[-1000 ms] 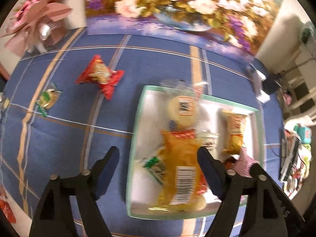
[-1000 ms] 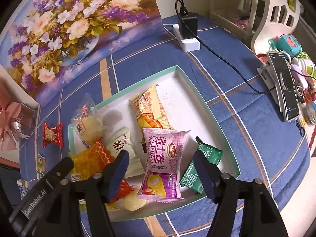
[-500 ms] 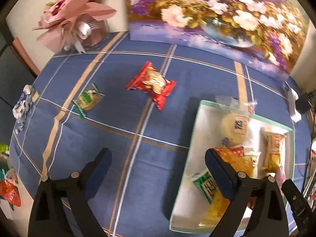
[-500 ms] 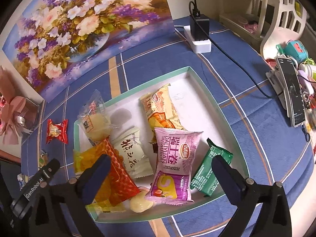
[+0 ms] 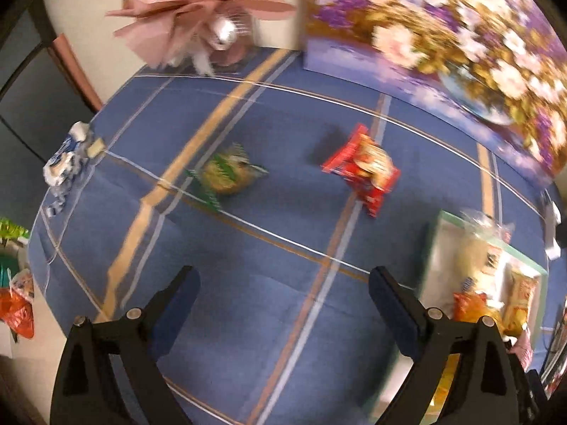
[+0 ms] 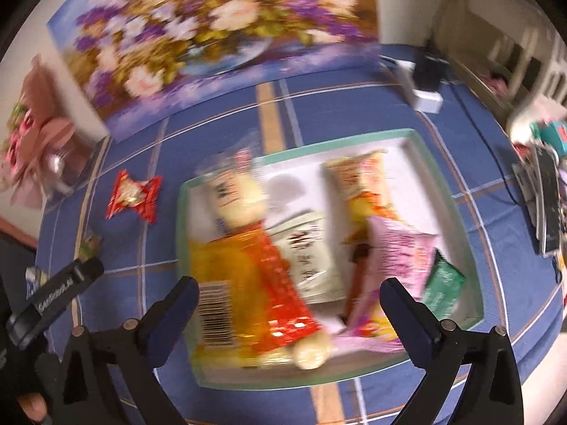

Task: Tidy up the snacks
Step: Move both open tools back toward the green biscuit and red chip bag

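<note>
The white tray [image 6: 457, 219] with a green rim lies on the blue plaid counter [image 5: 269, 318] and holds a heap of snack packets, among them an orange-and-yellow packet [image 6: 262, 276], a pink packet [image 6: 400, 269] and a green packet [image 6: 443, 279]. Beside the tray, toward the pink bouquet [image 5: 198, 10], a red snack [image 5: 365, 166] lies alone on the cloth, and a green-and-gold snack [image 5: 226, 173] lies farther from the tray. The right hand-held gripper [image 6: 288, 295] points steeply down over the tray, its jaws spread wide with nothing pressed between them. The left hand-held gripper [image 5: 283, 290] hangs over bare cloth beside the tray, tilted down, jaws likewise wide apart and empty. A flower painting [image 6: 212, 28] stands behind the tray. Both views are smeared by motion, so packet labels cannot be read, and the left view cuts the tray off.
</note>
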Tool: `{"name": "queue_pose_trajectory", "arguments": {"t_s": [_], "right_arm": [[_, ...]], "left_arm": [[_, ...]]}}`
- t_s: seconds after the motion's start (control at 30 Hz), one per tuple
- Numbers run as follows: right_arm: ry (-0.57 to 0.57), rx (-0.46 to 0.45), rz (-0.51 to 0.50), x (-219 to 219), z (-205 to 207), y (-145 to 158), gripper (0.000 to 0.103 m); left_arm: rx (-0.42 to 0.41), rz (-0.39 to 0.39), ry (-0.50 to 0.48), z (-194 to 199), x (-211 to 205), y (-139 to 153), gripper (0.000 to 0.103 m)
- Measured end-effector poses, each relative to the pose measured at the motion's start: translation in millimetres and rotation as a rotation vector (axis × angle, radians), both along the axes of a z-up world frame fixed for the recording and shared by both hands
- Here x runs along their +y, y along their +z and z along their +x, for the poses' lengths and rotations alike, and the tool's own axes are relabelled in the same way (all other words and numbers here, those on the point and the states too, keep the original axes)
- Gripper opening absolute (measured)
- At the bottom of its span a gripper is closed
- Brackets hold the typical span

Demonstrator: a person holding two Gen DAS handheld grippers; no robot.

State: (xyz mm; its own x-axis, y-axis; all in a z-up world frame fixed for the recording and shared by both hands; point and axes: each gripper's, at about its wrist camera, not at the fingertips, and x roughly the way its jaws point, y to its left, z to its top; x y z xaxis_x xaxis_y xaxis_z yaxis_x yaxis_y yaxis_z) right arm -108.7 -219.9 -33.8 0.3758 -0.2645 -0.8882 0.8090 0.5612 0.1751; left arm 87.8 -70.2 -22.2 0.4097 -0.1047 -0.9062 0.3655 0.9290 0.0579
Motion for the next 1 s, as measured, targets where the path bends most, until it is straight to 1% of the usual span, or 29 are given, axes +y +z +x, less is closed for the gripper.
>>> {"name": "queue_pose_trajectory", "arguments": {"t_s": [0.13, 0.27, 0.37, 0.53, 0.77, 1.0], "right_arm": [[0.052, 0.006, -0.029, 21.5, 19.2, 4.6, 0.103], [0.109, -0.004, -0.034, 41.6, 38.7, 6.3, 0.103], [0.136, -0.006, -0.035, 52.7, 51.6, 5.0, 0.103], [0.173, 0.022, -0.045, 68.4, 73.0, -1.6, 0.103], [0.205, 0.057, -0.066, 84.0, 92.5, -8.3, 0.103], [0.230, 0.080, -0.070, 88.2, 105.6, -15.9, 0.103]], "left_arm": [[-0.013, -0.001, 0.066, 19.6, 27.2, 4.4, 0.096], [-0.025, 0.003, 0.123, 34.8, 52.2, 7.2, 0.096], [-0.014, -0.010, 0.149, 46.1, 68.5, 6.8, 0.096], [0.004, -0.028, 0.191, 61.5, 91.7, 4.7, 0.096], [0.038, -0.057, 0.204, 78.2, 110.2, -1.6, 0.096], [0.073, -0.093, 0.190, 90.8, 110.3, -10.1, 0.096]]}}
